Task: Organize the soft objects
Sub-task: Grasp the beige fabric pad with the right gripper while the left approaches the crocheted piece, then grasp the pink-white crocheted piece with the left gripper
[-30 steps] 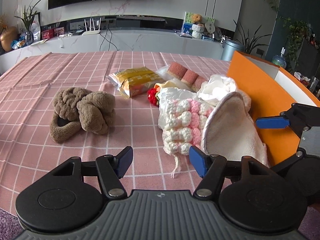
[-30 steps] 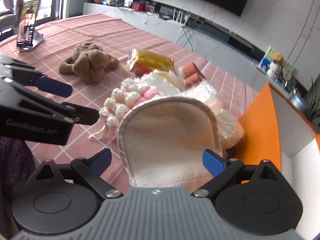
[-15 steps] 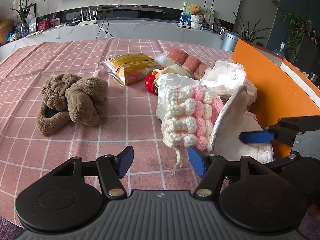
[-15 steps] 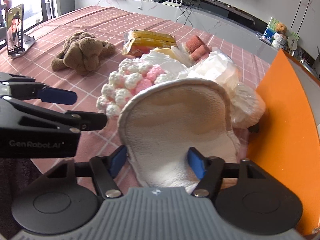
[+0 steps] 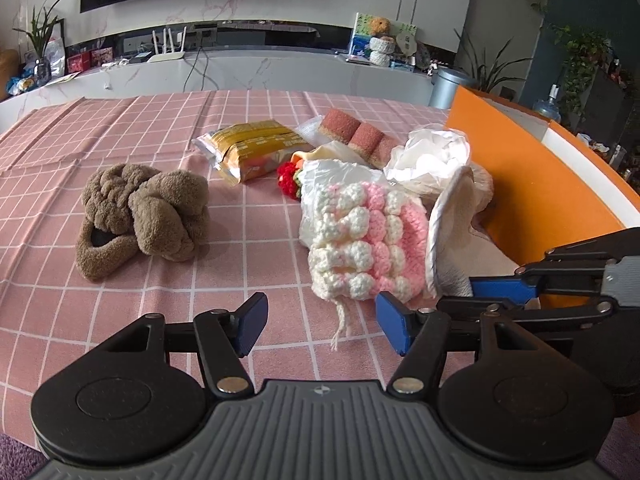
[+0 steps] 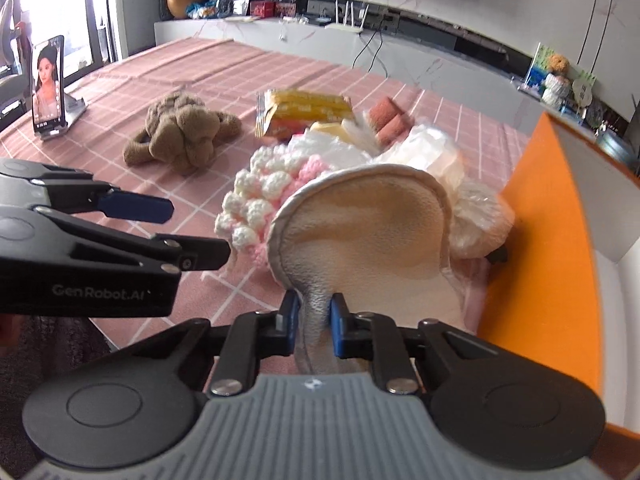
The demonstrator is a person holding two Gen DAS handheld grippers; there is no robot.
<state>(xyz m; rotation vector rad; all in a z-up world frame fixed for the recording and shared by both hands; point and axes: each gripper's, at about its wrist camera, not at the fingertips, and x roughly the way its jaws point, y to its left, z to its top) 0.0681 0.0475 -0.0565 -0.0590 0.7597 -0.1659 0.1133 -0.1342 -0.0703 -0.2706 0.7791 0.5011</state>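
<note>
1. The right gripper (image 6: 314, 314) has just been closing, and its jaws are now clamped on the bunched near end of a cream fleece pad (image 6: 372, 240); the pad's rounded, silver-edged far end is seen standing up from the grip, tilted toward the pile behind it.
2. The left gripper (image 5: 320, 322) is held with its jaws spread and nothing between them; only the pink checked tablecloth (image 5: 168, 272) is seen in the gap, and a loose yarn tail lies just beyond it.
3. A pink-and-white crochet piece (image 5: 360, 248) is found just left of the pad, touching its edge in the left wrist view; it lies partly on a clear plastic bag.
4. Behind these, a crumpled white plastic bag (image 5: 428, 156), a red knitted item (image 5: 289, 178), a yellow snack packet (image 5: 252, 148) and reddish sponge blocks (image 5: 356, 130) are crowded together; a white fluffy pompom (image 6: 480, 216) is seen beside the pad in the right wrist view.
5. A brown plush knot (image 5: 144, 216) is set well apart to the left on the cloth.
6. An orange-walled box (image 6: 552, 240) stands just right of the pile; whether the pad touches its wall cannot be told.
7. A phone on a stand (image 6: 48, 84) is placed at the far left of the table.
</note>
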